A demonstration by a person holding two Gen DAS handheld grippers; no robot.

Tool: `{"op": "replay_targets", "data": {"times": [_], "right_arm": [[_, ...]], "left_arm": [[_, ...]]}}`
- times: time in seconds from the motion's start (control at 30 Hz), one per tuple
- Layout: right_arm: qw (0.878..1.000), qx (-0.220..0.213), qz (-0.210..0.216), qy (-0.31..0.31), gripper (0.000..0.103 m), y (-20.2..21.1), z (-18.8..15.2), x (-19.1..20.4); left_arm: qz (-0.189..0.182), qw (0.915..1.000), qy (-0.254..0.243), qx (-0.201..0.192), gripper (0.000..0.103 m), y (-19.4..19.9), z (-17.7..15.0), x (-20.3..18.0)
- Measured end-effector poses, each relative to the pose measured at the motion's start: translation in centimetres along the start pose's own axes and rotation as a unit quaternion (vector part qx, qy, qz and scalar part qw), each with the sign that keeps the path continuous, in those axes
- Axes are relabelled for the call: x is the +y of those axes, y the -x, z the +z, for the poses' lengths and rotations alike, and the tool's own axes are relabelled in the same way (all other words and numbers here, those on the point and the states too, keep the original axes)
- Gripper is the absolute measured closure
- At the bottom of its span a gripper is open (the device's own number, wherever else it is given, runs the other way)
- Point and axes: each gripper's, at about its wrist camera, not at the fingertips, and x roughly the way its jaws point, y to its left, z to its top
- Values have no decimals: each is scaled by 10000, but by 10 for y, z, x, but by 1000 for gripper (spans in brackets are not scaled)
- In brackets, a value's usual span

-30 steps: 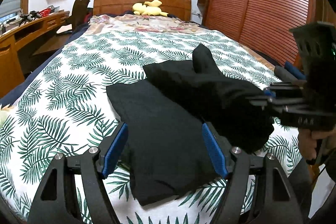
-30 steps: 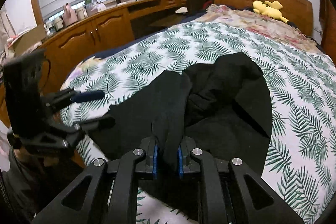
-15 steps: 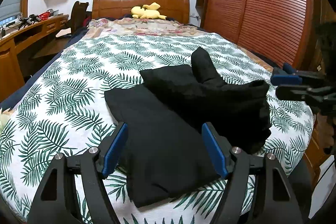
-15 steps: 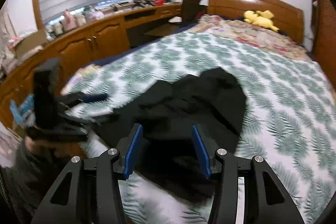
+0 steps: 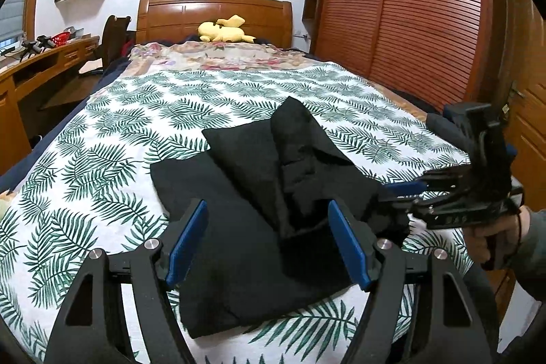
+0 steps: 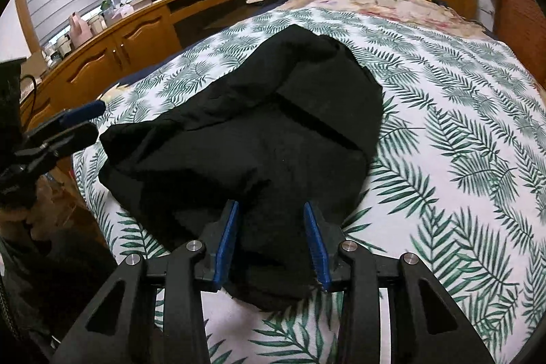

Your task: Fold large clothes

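Black garment [image 5: 259, 193] half-folded on my bed [image 5: 136, 111], long axis near-to-far, my left gripper [image 5: 268, 244] and right gripper [image 6: 273, 237] both spread, gripping nothing.

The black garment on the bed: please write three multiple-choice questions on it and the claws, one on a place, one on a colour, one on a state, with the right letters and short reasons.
1. Where does the black garment lie?
A. on the leaf-print bedspread, near the foot of the bed
B. on the wooden desk
C. against the headboard

2. What colour is the plush toy at the head of the bed?
A. red
B. yellow
C. blue

3. In what state are the left claw and the right claw?
A. both shut on the cloth
B. only the left is open
C. both open, holding nothing

Answers:
1 A, since green leaf print shows around the cloth on all sides.
2 B, since the toy by the headboard is plainly yellow.
3 C, since each wrist view shows blue pads wide apart, with cloth seen between them but not pinched.
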Motion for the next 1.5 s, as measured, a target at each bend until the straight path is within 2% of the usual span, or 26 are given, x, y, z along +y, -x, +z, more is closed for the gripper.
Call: {"op": "replay_targets", "data": {"times": [0.27, 0.43, 0.5, 0.63, 0.73, 0.9, 1.07, 1.23, 1.37, 1.5], "right_arm": [[9997, -91, 203, -68, 63, -3, -11, -14], [9993, -151, 348, 61, 62, -2, -10, -17], [9989, -169, 426, 116, 62, -4, -11, -20], [9980, -328, 465, 268, 62, -1, -16, -23], [9975, -445, 483, 270, 61, 3, -25, -25], [9972, -458, 546, 221, 59, 15, -28, -30], [9968, -584, 501, 205, 59, 26, -33, -40], [9956, -812, 447, 105, 59, 38, -32, -47], [9931, -1004, 592, 105, 59, 44, -28, -43], [9907, -1107, 702, 370, 59, 43, -26, -28]], "left_arm": [[-186, 9996, 93, 172, 29, -15, -2, -12], [-143, 9994, 113, 307, 30, -24, 4, -22], [-91, 9992, 37, 396, 38, -28, 3, -28], [44, 9974, 31, 713, 46, -43, 0, -36], [186, 9956, -56, 914, 56, -50, -1, -43], [338, 9945, -117, 980, 89, -51, 10, -53], [502, 9931, -466, 953, 95, -46, 24, -67], [628, 9943, -581, 633, 97, -23, 46, -70], [813, 9945, -497, 431, 97, -5, 52, -53], [995, 9939, -157, 456, 97, 8, 37, -18]]}}
